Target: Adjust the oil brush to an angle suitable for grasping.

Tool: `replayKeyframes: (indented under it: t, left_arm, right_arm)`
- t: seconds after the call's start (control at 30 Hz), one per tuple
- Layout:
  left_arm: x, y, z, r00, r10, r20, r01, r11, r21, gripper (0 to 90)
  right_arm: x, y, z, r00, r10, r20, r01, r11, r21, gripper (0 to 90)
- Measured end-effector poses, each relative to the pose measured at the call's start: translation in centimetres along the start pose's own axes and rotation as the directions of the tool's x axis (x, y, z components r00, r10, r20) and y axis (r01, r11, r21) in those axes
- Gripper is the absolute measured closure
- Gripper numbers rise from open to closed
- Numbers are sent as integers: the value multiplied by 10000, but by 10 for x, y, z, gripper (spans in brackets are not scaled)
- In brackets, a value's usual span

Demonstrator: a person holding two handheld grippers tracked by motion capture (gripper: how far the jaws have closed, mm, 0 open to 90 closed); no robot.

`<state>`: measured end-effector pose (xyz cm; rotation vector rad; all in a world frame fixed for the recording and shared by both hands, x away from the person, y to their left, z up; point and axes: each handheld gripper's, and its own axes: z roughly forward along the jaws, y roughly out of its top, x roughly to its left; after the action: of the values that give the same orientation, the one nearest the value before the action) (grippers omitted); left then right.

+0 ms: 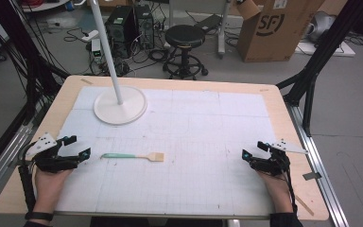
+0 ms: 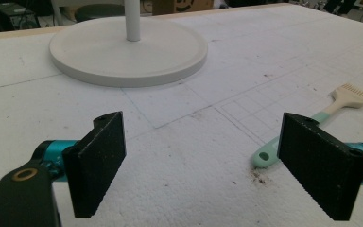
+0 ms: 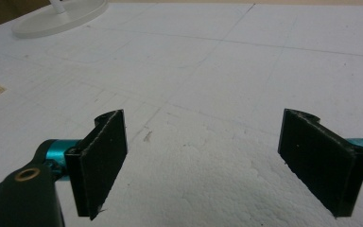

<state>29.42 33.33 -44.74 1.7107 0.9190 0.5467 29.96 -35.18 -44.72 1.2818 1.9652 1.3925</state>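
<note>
Both pairs of fingers [image 2: 97, 163] stand wide apart and empty, so nothing is begun: the brush [image 1: 132, 156] lies untouched between the left gripper [image 1: 75, 147] and the right gripper [image 1: 253, 150].

A small brush [image 1: 133, 156] is lying flat on the white gridded sheet [image 1: 194, 142] that is covering the bench. It is having a mint-green handle with a hole at its end and a cream head with short pale bristles. The handle is pointing toward the left side, the bristles toward the middle, and nothing is touching it
</note>
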Motion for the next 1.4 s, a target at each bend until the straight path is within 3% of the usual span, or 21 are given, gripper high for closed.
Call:
replayKeyframes:
  t: [0.4, 0.73, 1.13, 1.4]
  left_arm:
    - [-1, 0, 0, 9999, 171, 24, -171, 9998, 45, 164]
    - [-1, 0, 0, 9999, 56, -99, -56, 10000, 31, 157]
    - [-2, 0, 0, 9997, 186, -137, -186, 9998, 39, 152]
    - [-3, 0, 0, 9996, 215, -156, -214, 9998, 63, 153]
  right_arm:
    - [-2, 1, 2, 9999, 47, -114, -45, 9998, 174, 155]
    - [0, 1, 1, 9999, 35, -162, -32, 9998, 196, 155]
    - [3, 7, -3, 9989, -401, -229, 391, 9983, -422, 155]
    - [5, 8, -1, 9980, -621, -109, 618, 9976, -307, 155]
